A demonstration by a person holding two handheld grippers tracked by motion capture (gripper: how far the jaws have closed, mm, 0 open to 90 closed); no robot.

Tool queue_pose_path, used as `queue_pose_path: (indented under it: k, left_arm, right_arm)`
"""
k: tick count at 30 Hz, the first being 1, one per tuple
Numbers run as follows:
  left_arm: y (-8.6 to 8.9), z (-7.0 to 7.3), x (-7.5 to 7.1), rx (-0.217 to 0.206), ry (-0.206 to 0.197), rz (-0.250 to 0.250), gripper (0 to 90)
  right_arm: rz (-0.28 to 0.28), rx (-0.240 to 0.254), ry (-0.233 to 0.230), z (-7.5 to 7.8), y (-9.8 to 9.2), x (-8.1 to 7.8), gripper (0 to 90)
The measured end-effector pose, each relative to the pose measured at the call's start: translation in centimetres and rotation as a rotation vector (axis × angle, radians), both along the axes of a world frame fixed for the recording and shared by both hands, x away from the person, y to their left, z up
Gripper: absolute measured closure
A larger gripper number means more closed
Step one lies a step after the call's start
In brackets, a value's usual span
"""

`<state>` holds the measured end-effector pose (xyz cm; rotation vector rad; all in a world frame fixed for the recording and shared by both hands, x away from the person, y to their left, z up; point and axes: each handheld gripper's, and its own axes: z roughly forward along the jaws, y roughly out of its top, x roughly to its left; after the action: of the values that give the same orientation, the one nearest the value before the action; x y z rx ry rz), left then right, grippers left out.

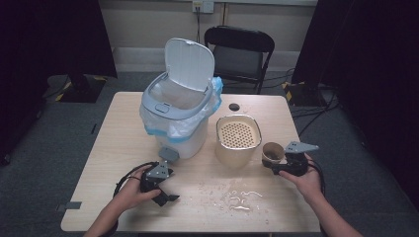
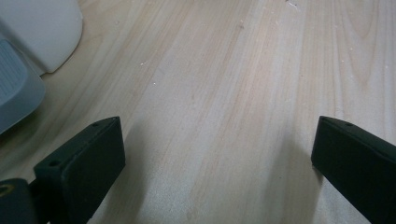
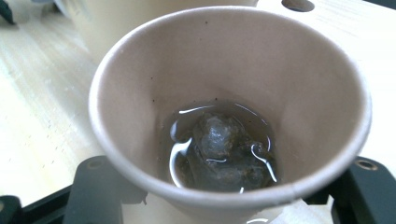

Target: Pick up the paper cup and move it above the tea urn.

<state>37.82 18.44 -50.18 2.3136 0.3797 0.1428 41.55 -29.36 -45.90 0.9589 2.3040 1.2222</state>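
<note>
We saw a person seated at a light wooden table (image 1: 123,148), holding a gripper in each hand. The right gripper (image 1: 285,165) was clamped on a brown paper cup (image 3: 224,107), its black jaws pressing the cup's sides near the table's right edge, just beside a beige container with a perforated strainer insert (image 1: 238,134). Inside the cup sat a little murky liquid (image 3: 187,163) around a dark soggy lump (image 3: 219,144), possibly a tea bag. The left gripper (image 1: 165,195) rested low over bare wood, jaws wide apart and holding nothing, in front of a white pedal bin (image 1: 180,111) with its lid up and a plastic liner. Spilled water (image 1: 239,197) already glistened on the table between the hands.

We judged the thin cup could buckle under a tight squeeze, or tip in transit, slopping more liquid onto the table before it reached the strainer.
</note>
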Motion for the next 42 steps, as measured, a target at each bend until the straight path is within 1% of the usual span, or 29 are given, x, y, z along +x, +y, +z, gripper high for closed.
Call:
queue_pose_path:
  k: [1,5,6,8,9,11,15,19,20,22,24,27,28,29,30,34,39,42]
  left_arm:
    - [0.0,0.0,0.0,0.0,0.0,0.0,2.2]
    - [0.0,0.0,0.0,0.0,0.0,-0.003,2.1]
    - [0.0,0.1,0.0,0.009,-0.001,-0.002,2.2]
    - [0.0,0.0,0.0,0.009,-0.001,-0.002,2.1]
    - [0.0,0.0,0.0,-0.001,0.0,-0.003,2.1]
    - [0.0,0.0,0.0,0.008,0.002,-0.007,1.9]
    - [0.0,0.0,0.0,0.003,0.002,-0.008,1.8]
    - [0.0,-0.1,0.0,-0.004,-0.001,-0.01,1.5]
    - [-0.1,-0.1,0.0,-0.009,-0.002,-0.009,1.4]
    - [-0.1,-0.1,0.0,-0.009,-0.001,-0.01,1.4]
    - [-0.1,-0.1,0.0,-0.009,-0.002,-0.009,1.4]
    - [-0.1,-0.1,0.0,-0.008,-0.002,-0.01,1.2]
    - [-0.1,-0.1,0.0,-0.007,-0.002,-0.011,1.1]
    - [-0.1,-0.1,0.0,-0.007,-0.002,-0.01,1.1]
    - [-0.1,-0.1,0.0,-0.008,-0.001,-0.013,1.1]
    - [-0.1,-0.1,0.0,-0.007,-0.002,-0.011,1.1]
    - [-0.1,-0.1,0.0,-0.007,-0.002,-0.011,1.1]
    - [-0.1,-0.1,0.0,-0.002,0.0,-0.014,0.9]
  right_arm:
    - [0.0,0.0,0.0,0.0,0.0,0.0,34.8]
    - [-0.02,-0.005,-0.006,0.5,-0.2,0.9,35.2]
    - [-0.022,-0.006,-0.007,0.6,-0.2,1.1,35.3]
    - [-0.03,-0.005,-0.008,0.8,-0.3,1.5,35.4]
    - [-0.035,-0.009,-0.014,0.9,-0.3,1.7,35.5]
    - [-0.037,-0.006,-0.014,1.1,-0.3,1.8,35.6]
    - [-0.049,-0.01,-0.023,1.6,-0.4,2.6,35.8]
    - [-0.059,0.003,-0.025,2.1,-0.5,3.4,35.8]
    - [-0.061,-0.001,-0.025,2.3,-0.6,3.7,35.9]
    - [-0.064,-0.006,-0.026,2.3,-0.6,3.9,35.9]
    - [-0.075,-0.006,-0.027,2.5,-0.7,4.6,36.0]
    - [-0.08,-0.004,-0.031,2.6,-0.8,5.0,36.1]
    - [-0.086,-0.007,-0.036,2.7,-0.8,5.4,36.3]
    - [-0.086,-0.007,-0.036,2.7,-0.8,5.4,36.3]
    - [-0.091,-0.014,-0.035,2.8,-0.9,5.8,36.4]
    - [-0.097,-0.019,-0.039,2.9,-1.0,6.4,36.4]
    - [-0.108,-0.014,-0.045,3.2,-1.0,7.5,36.5]
    - [-0.113,-0.02,-0.049,3.5,-0.9,8.0,36.6]
